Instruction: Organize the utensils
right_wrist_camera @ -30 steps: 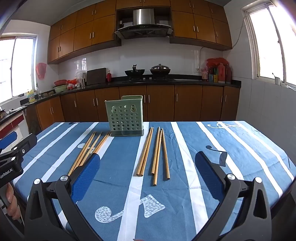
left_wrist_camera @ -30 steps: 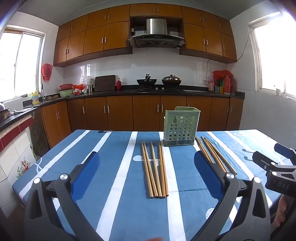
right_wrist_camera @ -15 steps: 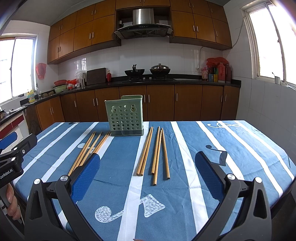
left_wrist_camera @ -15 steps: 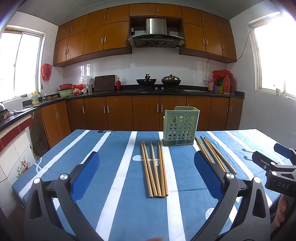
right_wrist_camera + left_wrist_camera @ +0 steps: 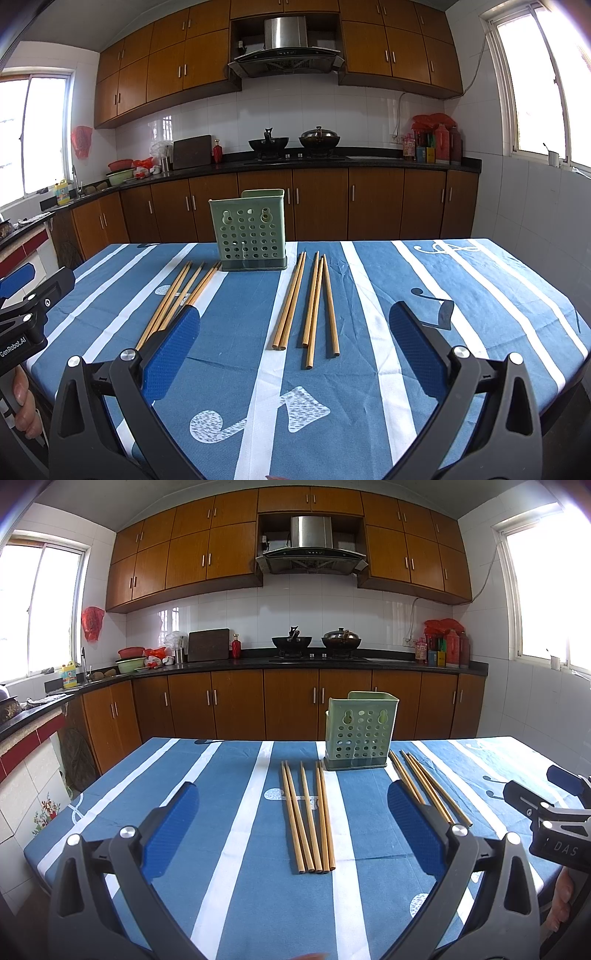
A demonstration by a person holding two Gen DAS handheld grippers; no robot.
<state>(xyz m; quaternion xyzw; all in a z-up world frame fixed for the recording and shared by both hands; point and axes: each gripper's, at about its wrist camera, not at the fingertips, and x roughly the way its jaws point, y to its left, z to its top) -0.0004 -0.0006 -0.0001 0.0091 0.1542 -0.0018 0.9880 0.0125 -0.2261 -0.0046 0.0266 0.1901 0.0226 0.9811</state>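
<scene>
Both tongs gape, blue pads empty | wooden chopsticks (image 5: 308,818) flat | perforated green holder (image 5: 360,731) upright

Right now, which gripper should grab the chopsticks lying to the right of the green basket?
Probably the right gripper. It is open, and that bunch of chopsticks lies straight ahead between its fingers, beside the green basket. The left gripper faces the other bunch.

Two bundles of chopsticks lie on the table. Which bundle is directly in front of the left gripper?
The bundle left of the green holder: these chopsticks lie centred between the open left gripper fingers, while the other bundle lies right of the holder, partly hidden behind the right finger.
</scene>
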